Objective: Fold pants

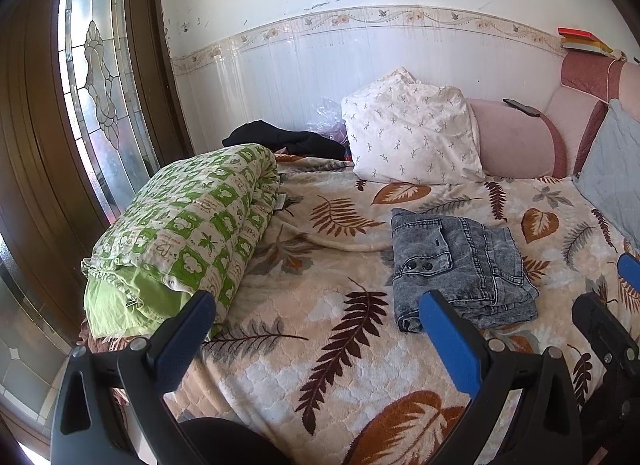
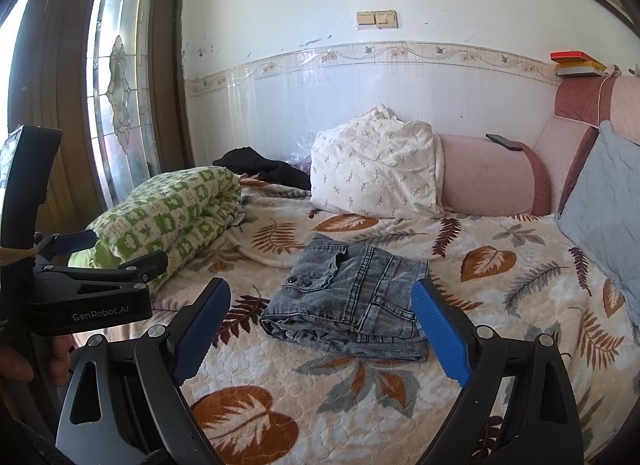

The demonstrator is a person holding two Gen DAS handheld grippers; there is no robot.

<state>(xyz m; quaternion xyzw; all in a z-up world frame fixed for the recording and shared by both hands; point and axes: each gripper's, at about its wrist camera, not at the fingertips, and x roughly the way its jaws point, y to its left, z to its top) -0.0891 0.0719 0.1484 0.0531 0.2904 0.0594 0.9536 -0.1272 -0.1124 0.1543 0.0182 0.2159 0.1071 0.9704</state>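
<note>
The grey denim pants (image 1: 460,265) lie folded into a compact stack on the leaf-patterned blanket (image 1: 320,305); they also show in the right wrist view (image 2: 352,301). My left gripper (image 1: 316,305) is open and empty, held back from the pants, which lie just past its right finger. My right gripper (image 2: 320,297) is open and empty, with the pants lying a little beyond its fingertips. The left gripper also shows at the left of the right wrist view (image 2: 120,253).
A rolled green-and-white quilt (image 1: 188,233) lies on the bed's left side. A white pillow (image 1: 412,133), a pink bolster (image 1: 516,141) and a grey cushion (image 1: 616,177) line the back and right. Black clothing (image 1: 284,139) lies by the wall. A phone (image 2: 505,142) rests on the bolster.
</note>
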